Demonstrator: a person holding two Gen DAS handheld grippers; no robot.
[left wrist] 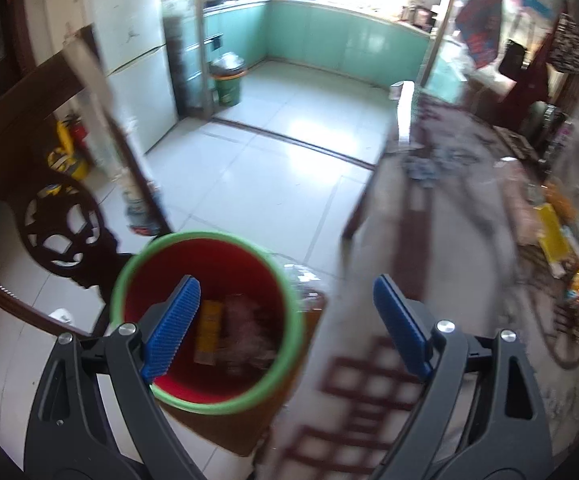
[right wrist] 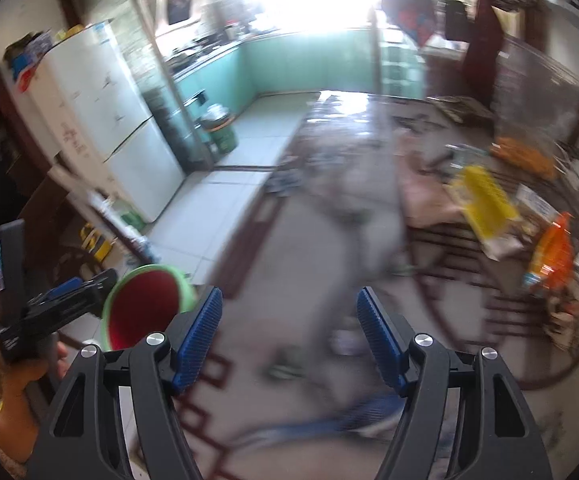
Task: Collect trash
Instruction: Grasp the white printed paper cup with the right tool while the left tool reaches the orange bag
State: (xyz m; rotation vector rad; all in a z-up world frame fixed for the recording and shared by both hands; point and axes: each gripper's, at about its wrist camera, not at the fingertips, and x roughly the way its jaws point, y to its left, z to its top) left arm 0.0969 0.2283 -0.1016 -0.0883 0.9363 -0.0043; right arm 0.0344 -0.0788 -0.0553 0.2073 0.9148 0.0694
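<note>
A red bin with a green rim (left wrist: 209,320) stands on the floor beside the table; it holds a yellow box (left wrist: 208,332) and crumpled brownish trash (left wrist: 245,332). My left gripper (left wrist: 285,324) is open and empty, its left pad over the bin mouth. The bin also shows in the right wrist view (right wrist: 145,304), with the left gripper (right wrist: 69,300) next to it. My right gripper (right wrist: 289,336) is open and empty above the patterned tablecloth (right wrist: 309,272). On the table to the right lie a yellow packet (right wrist: 489,200) and an orange wrapper (right wrist: 553,252).
A white fridge (right wrist: 101,120) stands left, with a green waste bucket (left wrist: 229,80) near the kitchen doorway. A dark carved chair (left wrist: 57,224) is left of the red bin. Small scraps (right wrist: 285,368) lie on the cloth near my right gripper. The views are blurred.
</note>
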